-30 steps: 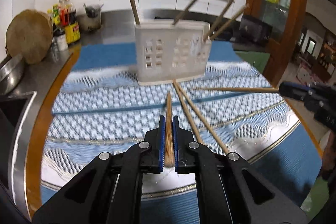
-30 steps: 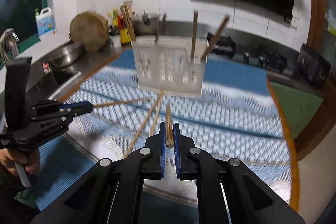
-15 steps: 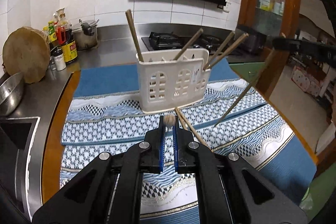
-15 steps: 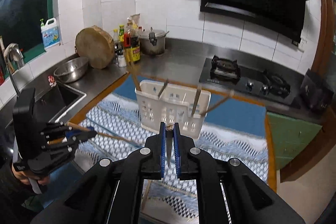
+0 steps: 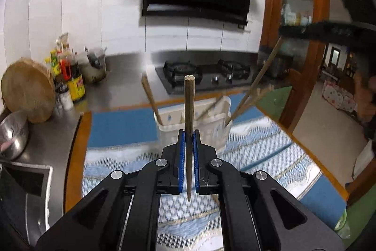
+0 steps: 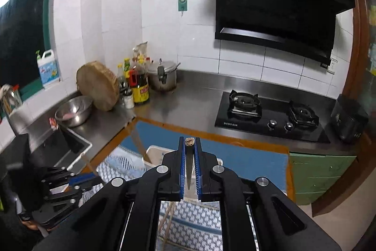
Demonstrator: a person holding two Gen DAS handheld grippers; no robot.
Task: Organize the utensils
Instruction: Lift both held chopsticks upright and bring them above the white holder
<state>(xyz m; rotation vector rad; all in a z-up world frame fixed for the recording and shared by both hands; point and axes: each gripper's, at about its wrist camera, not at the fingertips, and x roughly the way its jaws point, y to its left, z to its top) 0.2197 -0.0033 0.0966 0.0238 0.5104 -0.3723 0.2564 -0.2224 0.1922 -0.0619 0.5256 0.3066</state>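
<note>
Left hand-held gripper: matte black frame, two angular linkage arms widening toward 6 o'clock, each with triangular cut-outs. Four round silver screw heads, two per side. Fingers lined inside with ribbed blue pads.

Right hand-held gripper: same build, black frame, four silver screws, blue ribbed pads on the fingers (no markings legible on either unit).

In the right wrist view, at 8 o'clock, the left unit shows side-on: stacked black linkages, a blue tip. Below it, a patch of bare skin; details blurred.
</note>
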